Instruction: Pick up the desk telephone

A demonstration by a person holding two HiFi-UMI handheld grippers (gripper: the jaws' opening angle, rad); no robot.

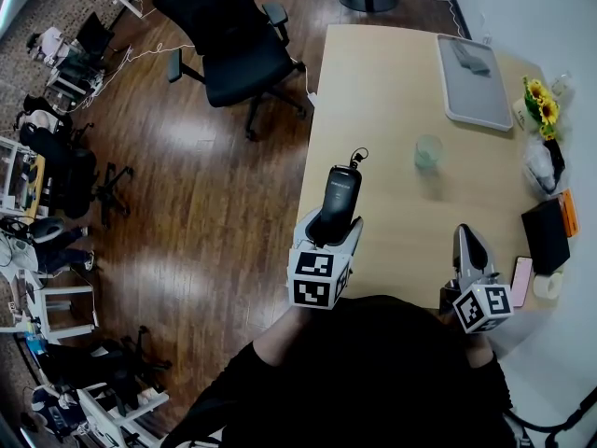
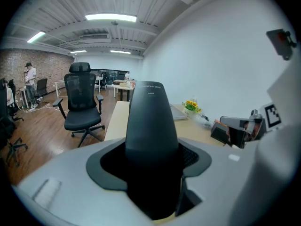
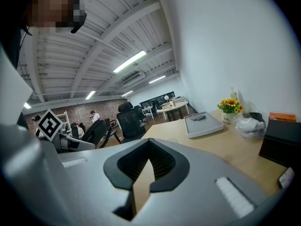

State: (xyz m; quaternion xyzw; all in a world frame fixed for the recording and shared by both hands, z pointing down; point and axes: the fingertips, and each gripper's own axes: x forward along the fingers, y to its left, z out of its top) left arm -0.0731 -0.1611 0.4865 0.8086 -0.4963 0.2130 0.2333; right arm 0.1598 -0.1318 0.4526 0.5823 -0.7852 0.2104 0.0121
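Observation:
The desk telephone [image 1: 340,197] is a black handset with a short curled cord at its far end. My left gripper [image 1: 326,236] is shut on its lower part and holds it over the left edge of the wooden desk [image 1: 392,91]. In the left gripper view the telephone [image 2: 150,121] stands up between the jaws of my left gripper [image 2: 153,173] and fills the middle. My right gripper [image 1: 469,250] hovers at the desk's near edge, to the right. In its own view the right gripper [image 3: 143,173] is shut with nothing held.
On the desk are a grey tray [image 1: 471,82] at the far end, a clear cup [image 1: 429,152] in the middle, and sunflowers [image 1: 541,105], a plastic bag [image 1: 539,166], a black box [image 1: 546,234] and a pink phone [image 1: 520,281] along the right. A black office chair [image 1: 238,49] stands left.

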